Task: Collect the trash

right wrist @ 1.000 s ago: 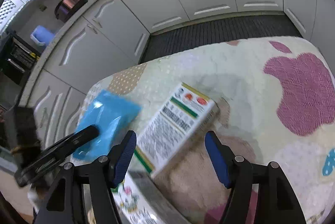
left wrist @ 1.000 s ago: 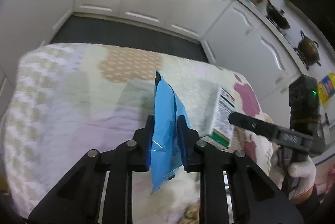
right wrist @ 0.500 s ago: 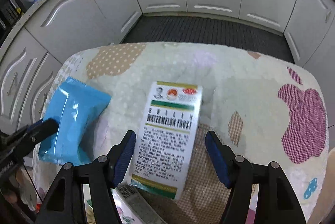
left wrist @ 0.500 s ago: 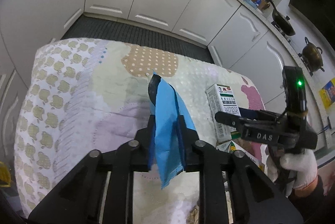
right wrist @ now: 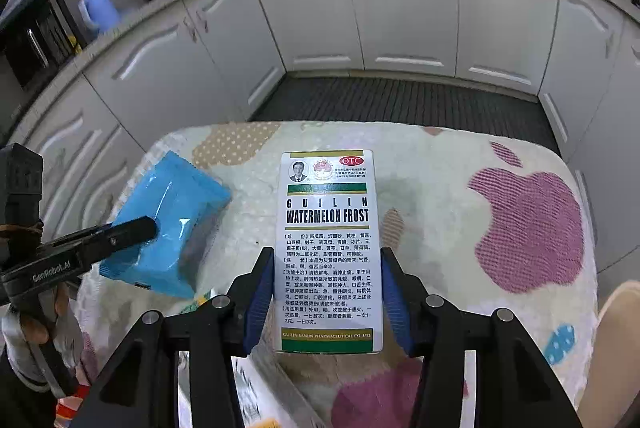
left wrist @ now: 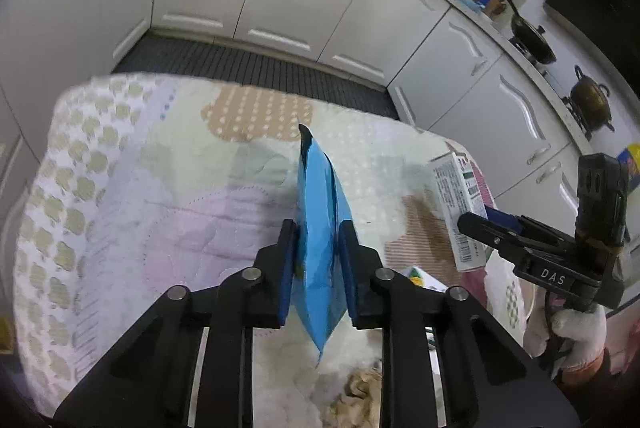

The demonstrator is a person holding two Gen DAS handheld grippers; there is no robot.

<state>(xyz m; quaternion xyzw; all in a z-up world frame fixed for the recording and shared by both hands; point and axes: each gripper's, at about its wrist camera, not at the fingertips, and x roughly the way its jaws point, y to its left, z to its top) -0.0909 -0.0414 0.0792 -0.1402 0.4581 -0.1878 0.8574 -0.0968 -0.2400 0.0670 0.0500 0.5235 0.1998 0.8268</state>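
Observation:
My left gripper is shut on a blue plastic packet and holds it edge-up above the quilted table cover; the packet also shows in the right wrist view. My right gripper is shut on a white medicine box printed "Guilin Watermelon Frost", held flat above the table. The box also shows at the right of the left wrist view, with the right gripper behind it.
The table has a patchwork cover with a purple apple patch. More printed cartons lie below the grippers at the near edge. White kitchen cabinets surround a dark floor mat. Pots stand on the counter at the right.
My right gripper has closed on the medicine box and lifted it straight, lengthwise between its fingers. My left gripper keeps hold of the blue packet and has shifted a little.

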